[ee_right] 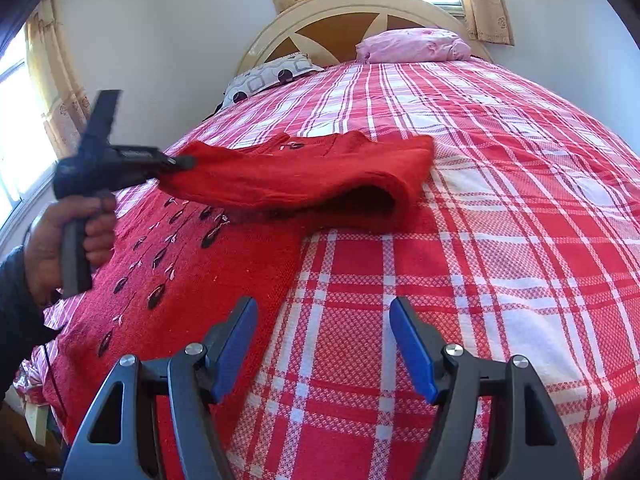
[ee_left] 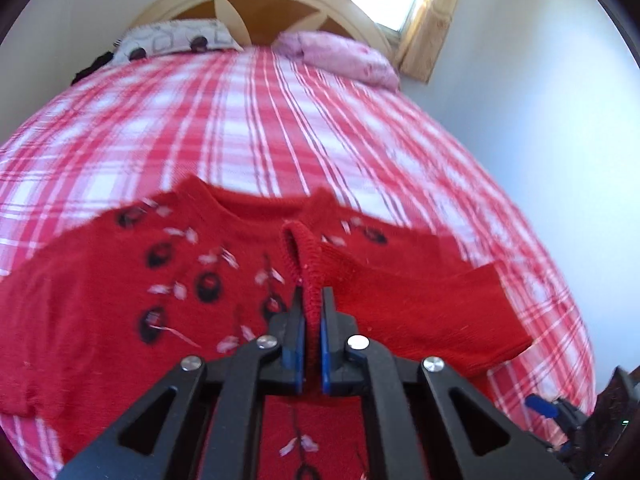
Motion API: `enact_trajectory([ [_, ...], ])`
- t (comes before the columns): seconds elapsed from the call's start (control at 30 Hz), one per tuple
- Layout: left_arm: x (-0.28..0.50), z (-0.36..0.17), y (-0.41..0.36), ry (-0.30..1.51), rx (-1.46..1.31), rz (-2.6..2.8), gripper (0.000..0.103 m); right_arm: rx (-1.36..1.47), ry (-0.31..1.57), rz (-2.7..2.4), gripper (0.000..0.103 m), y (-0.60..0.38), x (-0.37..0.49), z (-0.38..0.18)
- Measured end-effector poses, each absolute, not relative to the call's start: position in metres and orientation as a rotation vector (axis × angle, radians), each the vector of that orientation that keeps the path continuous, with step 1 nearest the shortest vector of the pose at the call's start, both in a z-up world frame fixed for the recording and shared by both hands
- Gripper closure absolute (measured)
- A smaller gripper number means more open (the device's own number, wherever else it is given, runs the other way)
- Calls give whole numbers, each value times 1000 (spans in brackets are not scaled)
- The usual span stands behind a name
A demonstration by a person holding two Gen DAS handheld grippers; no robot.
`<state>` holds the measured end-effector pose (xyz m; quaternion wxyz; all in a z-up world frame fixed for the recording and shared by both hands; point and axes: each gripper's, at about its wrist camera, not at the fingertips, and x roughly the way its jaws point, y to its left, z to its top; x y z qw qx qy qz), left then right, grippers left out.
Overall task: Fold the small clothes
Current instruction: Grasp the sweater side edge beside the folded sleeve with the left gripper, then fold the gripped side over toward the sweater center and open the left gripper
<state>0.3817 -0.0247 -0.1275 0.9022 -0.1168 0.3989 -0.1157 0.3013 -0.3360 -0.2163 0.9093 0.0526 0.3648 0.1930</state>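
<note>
Nearest in the right wrist view, the right gripper point(ee_right: 324, 344) hangs spread wide over the plaid bed point(ee_right: 500, 240), holding and touching nothing. Just beyond, the red sweater point(ee_right: 224, 264) lies flat on the bed, front up. The left gripper point(ee_left: 312, 300) is pressed together on the ribbed sleeve cuff point(ee_left: 304, 256), pinching it and holding the sleeve point(ee_right: 304, 176) lifted across the sweater's chest. The likely trouble: the pinch sits only on the cuff's edge, so knit could slip free mid-fold, or a pull could drag the whole body askew since the other gripper pins nothing. Farther back lie a pink pillow point(ee_right: 416, 44) and a patterned pillow point(ee_right: 272, 74) by the headboard point(ee_right: 344, 8)
</note>
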Motion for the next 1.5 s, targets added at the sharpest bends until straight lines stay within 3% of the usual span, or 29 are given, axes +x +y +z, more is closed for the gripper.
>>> enact_trajectory([
  [0.4, 350, -108, 56, 742, -281, -139, 97, 114, 747, 388, 34, -337, 300, -216],
  [1.2, 323, -184, 117, 855, -417, -27, 97, 116, 761, 377, 34, -339, 303, -218],
  [1.33, 323, -196, 119, 880, -441, -21, 91, 120, 767, 379, 34, -339, 304, -220],
  [1.5, 310, -186, 105, 881, -340, -20, 56, 116, 755, 375, 34, -339, 303, -218],
])
